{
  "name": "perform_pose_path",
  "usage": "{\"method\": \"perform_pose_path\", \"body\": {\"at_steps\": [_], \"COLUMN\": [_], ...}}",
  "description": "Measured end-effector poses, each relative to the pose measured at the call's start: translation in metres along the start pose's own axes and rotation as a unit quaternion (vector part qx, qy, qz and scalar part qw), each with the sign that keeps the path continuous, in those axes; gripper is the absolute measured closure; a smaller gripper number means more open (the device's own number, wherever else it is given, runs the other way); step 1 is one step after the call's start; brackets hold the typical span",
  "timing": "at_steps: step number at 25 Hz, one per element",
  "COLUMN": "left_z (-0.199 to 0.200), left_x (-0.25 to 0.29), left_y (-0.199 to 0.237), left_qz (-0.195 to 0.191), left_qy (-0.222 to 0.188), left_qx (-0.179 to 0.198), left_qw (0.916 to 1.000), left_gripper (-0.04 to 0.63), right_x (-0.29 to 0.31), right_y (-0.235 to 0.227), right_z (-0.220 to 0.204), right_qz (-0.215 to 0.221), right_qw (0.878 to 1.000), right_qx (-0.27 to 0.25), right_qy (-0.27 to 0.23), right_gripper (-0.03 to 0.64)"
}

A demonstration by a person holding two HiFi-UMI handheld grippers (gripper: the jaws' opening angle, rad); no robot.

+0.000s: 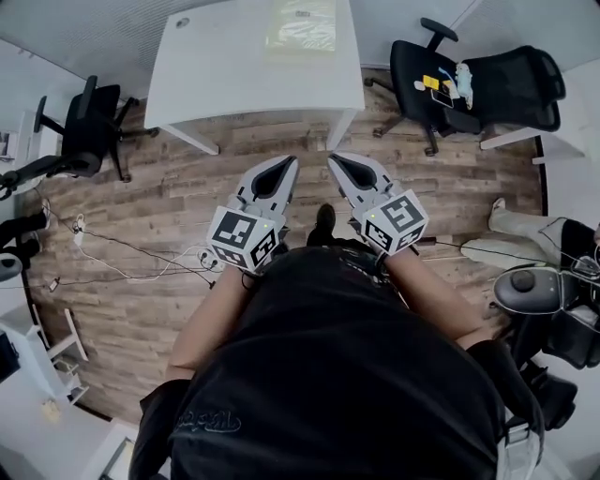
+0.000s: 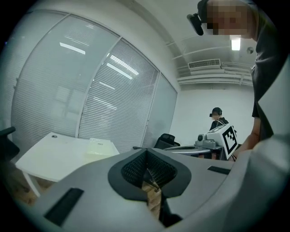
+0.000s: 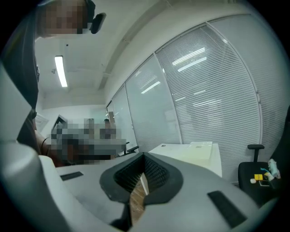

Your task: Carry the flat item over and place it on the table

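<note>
A flat, pale yellowish item lies on the far part of the white table ahead of me. My left gripper and right gripper are held side by side over the wooden floor, both pointing at the table and short of its near edge. Each has its jaws shut with nothing between them. In the left gripper view the table and flat item sit beyond the left gripper. In the right gripper view the table and flat item show past the right gripper.
One black office chair stands left of the table. Another chair, on the right, has small things on its seat. Cables trail over the floor at left. Another person stands far off by a wall of blinds.
</note>
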State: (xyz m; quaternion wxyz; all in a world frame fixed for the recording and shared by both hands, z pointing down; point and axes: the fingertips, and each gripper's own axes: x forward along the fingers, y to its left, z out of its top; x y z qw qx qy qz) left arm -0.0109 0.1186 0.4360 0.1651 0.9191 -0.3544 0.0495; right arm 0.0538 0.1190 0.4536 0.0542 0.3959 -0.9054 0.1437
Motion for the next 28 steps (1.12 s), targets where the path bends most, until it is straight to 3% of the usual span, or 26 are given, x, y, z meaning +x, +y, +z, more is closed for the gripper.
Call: {"method": "perform_pose_path", "body": {"at_steps": [13, 16, 28], "left_z": [-0.038, -0.042, -0.051], "left_x": [-0.118, -0.132, -0.155], "left_y": [0.018, 0.026, 0.045], "left_qz": [-0.008, -0.016, -0.006], "left_qy": [0.012, 0.006, 0.011], "left_qx": [-0.009, -0.029, -0.014], "left_qw": [0.9999, 0.9994, 0.9998], "left_gripper": [0.583, 0.583, 0.583], "right_x": [0.011, 0.010, 0.001], "right_y": [0.123, 0.135, 0.145], "right_z": [-0.037, -0.044, -0.053], "right_qz": [-0.007, -0.013, -0.026], "right_qw": [1.000, 1.000, 0.999], "right_qx": [0.013, 0.017, 0.019], "right_qy": [0.004, 0.004, 0.001], "right_gripper": [0.595, 0.595, 0.595]}}
